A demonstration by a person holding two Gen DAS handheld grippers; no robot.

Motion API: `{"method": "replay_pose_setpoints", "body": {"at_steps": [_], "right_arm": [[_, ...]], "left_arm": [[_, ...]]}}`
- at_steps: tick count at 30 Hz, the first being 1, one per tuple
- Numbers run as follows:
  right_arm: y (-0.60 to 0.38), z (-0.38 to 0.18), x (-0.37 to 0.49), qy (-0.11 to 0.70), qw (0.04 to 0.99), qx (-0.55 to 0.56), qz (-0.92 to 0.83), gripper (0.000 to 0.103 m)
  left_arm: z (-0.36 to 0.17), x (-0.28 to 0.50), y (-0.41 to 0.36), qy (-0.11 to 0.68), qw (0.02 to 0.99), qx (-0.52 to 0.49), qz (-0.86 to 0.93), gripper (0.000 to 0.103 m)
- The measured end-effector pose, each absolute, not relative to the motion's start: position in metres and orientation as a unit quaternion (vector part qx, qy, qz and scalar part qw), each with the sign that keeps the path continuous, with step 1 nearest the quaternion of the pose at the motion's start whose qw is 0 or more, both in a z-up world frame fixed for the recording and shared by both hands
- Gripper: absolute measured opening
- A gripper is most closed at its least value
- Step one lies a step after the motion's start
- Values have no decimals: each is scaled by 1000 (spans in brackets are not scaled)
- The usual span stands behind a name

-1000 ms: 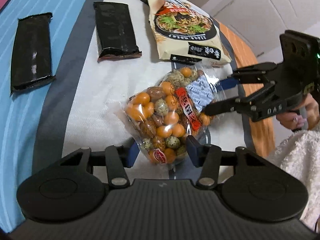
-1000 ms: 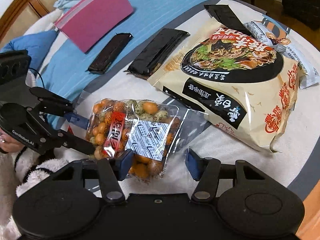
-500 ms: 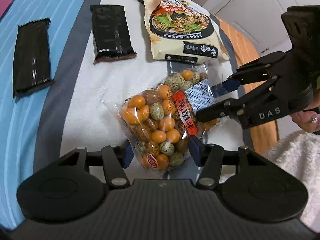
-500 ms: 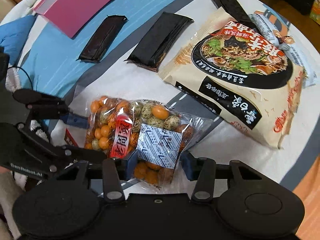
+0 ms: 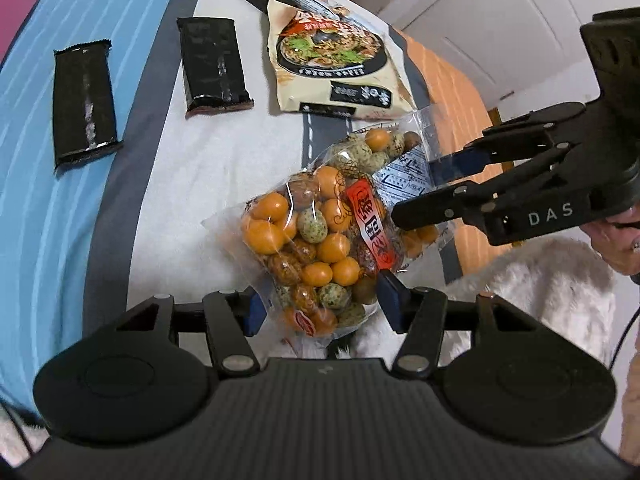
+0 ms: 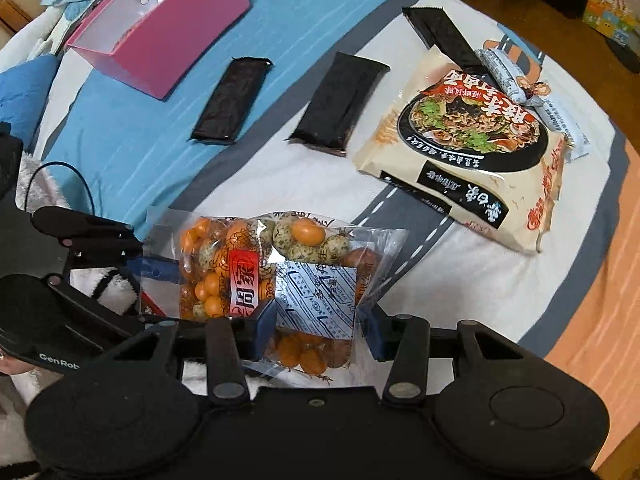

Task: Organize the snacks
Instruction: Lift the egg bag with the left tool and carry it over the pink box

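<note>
I held the clear bag of coated nuts [image 5: 320, 236] between both grippers, its long axis running from my left gripper [image 5: 318, 306] to my right gripper [image 6: 316, 330]. Each pinched one end, jaws partly spread. The pink box [image 6: 160, 26] lay well beyond the bag.

You're looking at a clear bag of coated nuts [image 5: 320, 240] filled with orange, speckled green-white and mottled brown balls, crossed by a red label with gold characters and backed by a white sachet printed in blue. Around it your bedcover [image 6: 120, 152] shows light blue with pale stripes, a grey band and white, under two glossy black snack bars [image 6: 232, 100] and a cream noodle packet [image 6: 472, 152] with a black oval and red lettering. Your box [image 6: 160, 36] is pink.
</note>
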State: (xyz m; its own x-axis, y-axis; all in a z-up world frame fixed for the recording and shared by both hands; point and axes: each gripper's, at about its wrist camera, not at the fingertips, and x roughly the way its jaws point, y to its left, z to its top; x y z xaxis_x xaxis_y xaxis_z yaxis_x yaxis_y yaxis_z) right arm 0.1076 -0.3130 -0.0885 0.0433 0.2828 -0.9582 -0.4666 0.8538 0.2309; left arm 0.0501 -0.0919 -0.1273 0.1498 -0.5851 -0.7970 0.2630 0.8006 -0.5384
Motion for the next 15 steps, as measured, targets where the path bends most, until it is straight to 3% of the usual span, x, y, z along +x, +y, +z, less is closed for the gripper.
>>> {"method": "replay_pose_setpoints", "body": {"at_steps": [15], "right_arm": [[-267, -21, 66, 588, 748, -86, 295, 52]], "left_arm": [[-64, 8, -41, 553, 777, -113, -278, 54]]}}
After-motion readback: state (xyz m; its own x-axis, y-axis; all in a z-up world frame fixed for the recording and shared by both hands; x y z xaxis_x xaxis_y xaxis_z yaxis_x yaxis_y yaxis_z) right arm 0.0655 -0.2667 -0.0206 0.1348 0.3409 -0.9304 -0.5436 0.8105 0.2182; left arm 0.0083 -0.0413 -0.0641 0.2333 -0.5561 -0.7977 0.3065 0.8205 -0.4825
